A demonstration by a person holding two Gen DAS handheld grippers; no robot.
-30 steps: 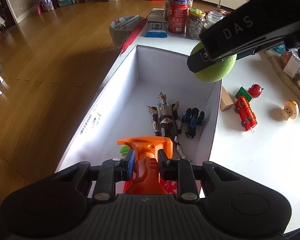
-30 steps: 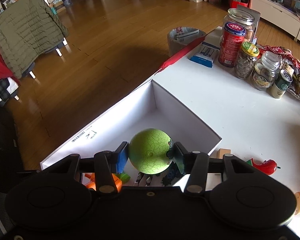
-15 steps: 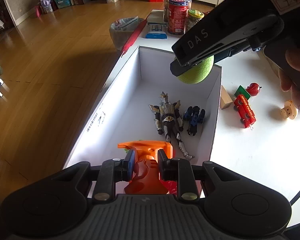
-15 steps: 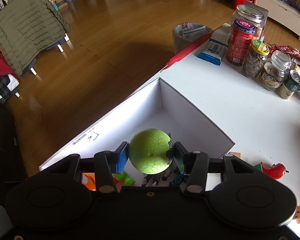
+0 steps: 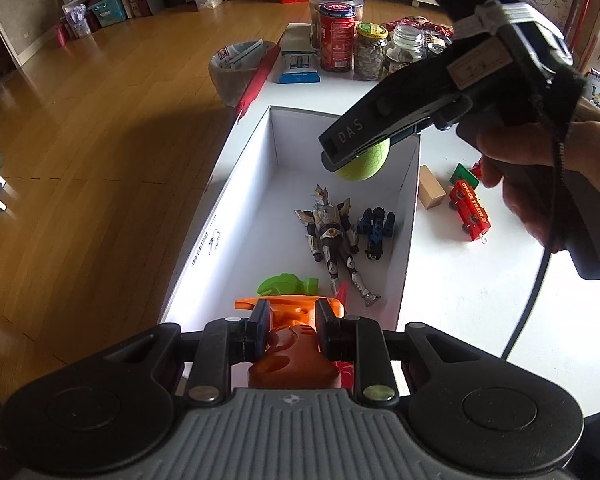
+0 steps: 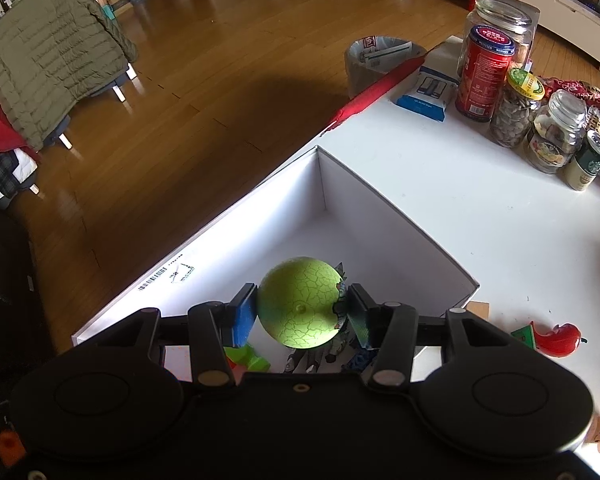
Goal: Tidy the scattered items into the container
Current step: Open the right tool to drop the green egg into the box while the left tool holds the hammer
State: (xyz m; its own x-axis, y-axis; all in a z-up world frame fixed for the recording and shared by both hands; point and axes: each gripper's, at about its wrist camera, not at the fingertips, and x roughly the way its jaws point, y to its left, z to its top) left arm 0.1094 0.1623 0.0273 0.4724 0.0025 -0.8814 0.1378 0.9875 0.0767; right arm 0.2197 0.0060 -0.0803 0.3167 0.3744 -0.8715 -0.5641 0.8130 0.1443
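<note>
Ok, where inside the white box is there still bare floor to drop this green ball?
The far end of the white box, between its far wall and the robot figure, is bare, as is the strip along the left wall. Crowded: the near right, with the robot figure, blue vehicle and green toy.

The white box (image 5: 236, 200) is bare along its 9 o'clock wall and far end; the robot figure (image 5: 331, 232) and blue vehicle (image 5: 375, 226) crowd 3 o'clock (green toy (image 5: 286, 283) nearer). Jars (image 6: 515, 108) block the bench (image 6: 479, 216) at 1 o'clock.
</note>
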